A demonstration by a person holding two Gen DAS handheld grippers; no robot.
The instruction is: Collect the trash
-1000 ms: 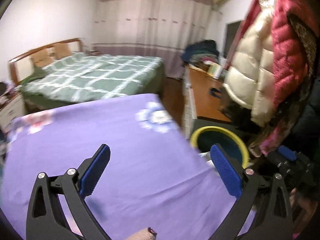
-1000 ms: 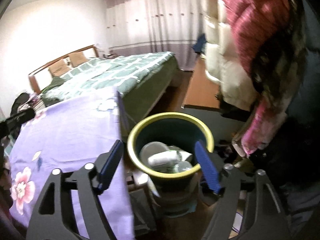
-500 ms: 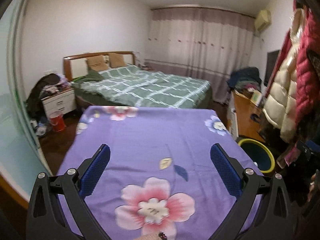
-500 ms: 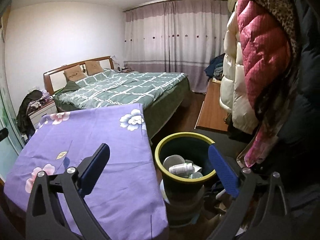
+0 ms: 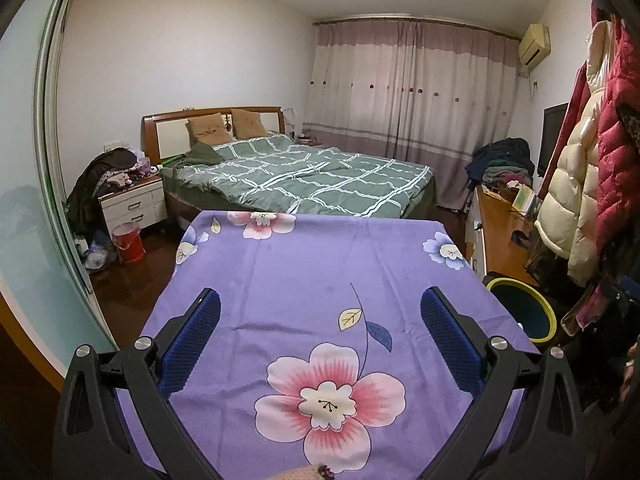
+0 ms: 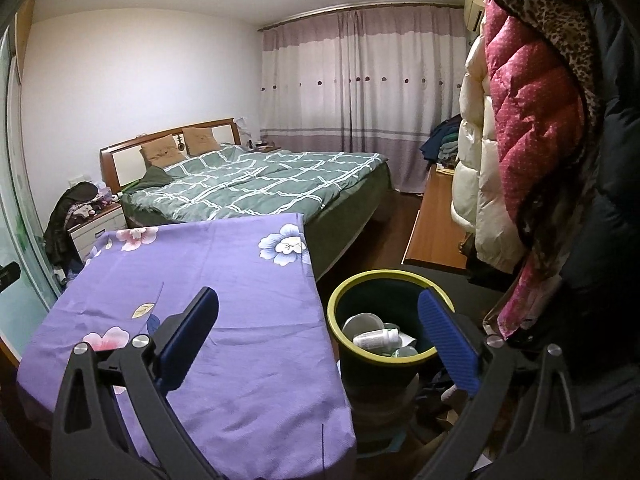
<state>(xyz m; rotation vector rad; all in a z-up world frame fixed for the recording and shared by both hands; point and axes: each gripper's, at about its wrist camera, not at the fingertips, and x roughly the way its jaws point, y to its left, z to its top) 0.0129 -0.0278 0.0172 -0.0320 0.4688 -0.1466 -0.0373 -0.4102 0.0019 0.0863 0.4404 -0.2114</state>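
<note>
Both grippers gape empty; bin (image 6: 386,354) stands beside tablecloth edge (image 6: 320,304).

Left gripper (image 5: 320,332): black frame arms with triangular cut-outs; silver screw heads at the pivots; blue textured pads (image 5: 192,340); right gripper (image 6: 318,332): identical black frame, silver screws, blue pads (image 6: 448,336).

purple tablecloth (image 5: 304,280) with pink and pale blue flowers, green bedspread (image 5: 320,180) in white checks, dark bin (image 6: 384,368) with a yellow-green rim, pink quilted jacket (image 6: 536,120), cream puffer coat (image 6: 476,168).
</note>
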